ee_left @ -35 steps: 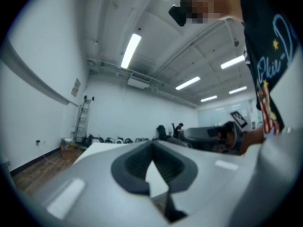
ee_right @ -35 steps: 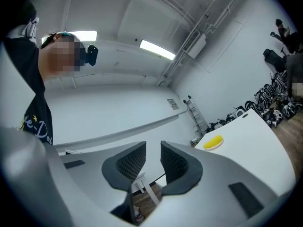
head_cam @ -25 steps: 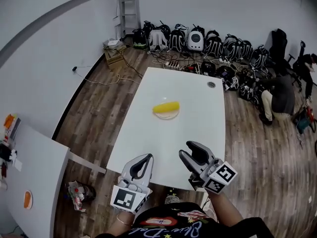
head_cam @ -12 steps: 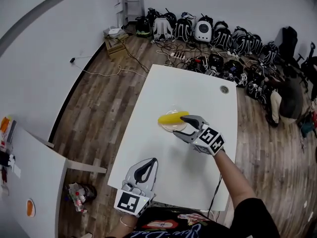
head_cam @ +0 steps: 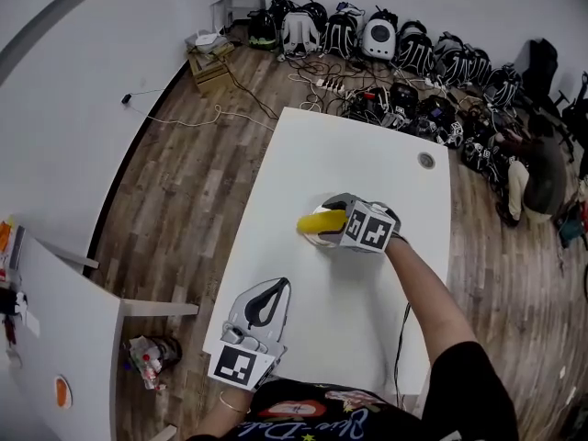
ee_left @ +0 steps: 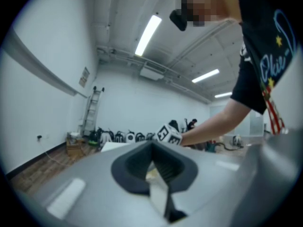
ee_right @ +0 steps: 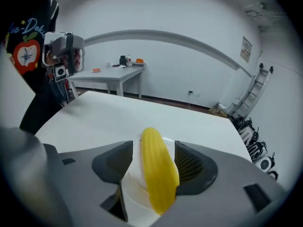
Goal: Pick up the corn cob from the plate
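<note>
Logged right gripper pitched down at the plate with jaws wide and opening. Saw corn cob lying lengthwise in the gap: clear space at the left-hand pad, right-hand pad close beside the kernels, no squeeze on it as yet. Recorded no grip. Placed the cob on the white plate, at centre of the head view, yellow end poking out to the left of the jaws. Noted left gripper at lower left of the head view over the near table edge, jaws together and empty, well apart from the plate. Judged main risks as follows: rounded, slick-looking cob likely to roll or squirt out if pinched off-centre; lower jaw tips likely to catch the plate rim and drag or tip the light plate if closed too low. Judged a squarer line-up across the cob's middle advisable before closing. Checked room: found table bare all round the plate, with its left edge nearer than its right, and backpacks on the floor at upper frame, far off.
</note>
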`<state>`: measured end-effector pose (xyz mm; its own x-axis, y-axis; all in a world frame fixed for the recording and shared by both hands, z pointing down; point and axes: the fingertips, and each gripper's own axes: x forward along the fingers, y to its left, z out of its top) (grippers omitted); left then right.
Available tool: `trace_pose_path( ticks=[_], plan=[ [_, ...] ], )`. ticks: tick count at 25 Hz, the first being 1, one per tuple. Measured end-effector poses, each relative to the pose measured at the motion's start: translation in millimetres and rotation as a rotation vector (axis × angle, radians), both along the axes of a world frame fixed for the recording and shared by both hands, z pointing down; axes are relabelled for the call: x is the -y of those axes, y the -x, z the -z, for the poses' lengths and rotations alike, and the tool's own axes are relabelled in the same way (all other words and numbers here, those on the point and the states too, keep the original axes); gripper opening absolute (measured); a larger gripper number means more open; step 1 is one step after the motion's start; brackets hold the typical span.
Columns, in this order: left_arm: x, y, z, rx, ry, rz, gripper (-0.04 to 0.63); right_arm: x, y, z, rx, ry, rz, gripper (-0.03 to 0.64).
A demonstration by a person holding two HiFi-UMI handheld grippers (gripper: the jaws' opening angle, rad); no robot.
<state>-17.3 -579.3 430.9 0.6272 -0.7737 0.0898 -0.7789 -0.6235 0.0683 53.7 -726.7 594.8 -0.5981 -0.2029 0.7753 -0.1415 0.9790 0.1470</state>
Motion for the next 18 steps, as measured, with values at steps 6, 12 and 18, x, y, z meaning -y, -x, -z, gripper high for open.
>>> trace_pose_path(
  ticks=[6, 12, 18],
  plan=[
    [14, 3, 4, -0.034, -0.003, -0.003, -0.009, 7, -4, -32, -0.235, 0.019, 0.194, 0.258],
    [13, 12, -4, -0.042, 0.023, 0.011, -0.009, 2, -9, -47, -0.477, 0.053, 0.433, 0.259],
    [12, 25, -7, -0.048, 0.031, 0.041, -0.009, 1, -7, -50, -0.549, 0.108, 0.475, 0.258]
  ],
)
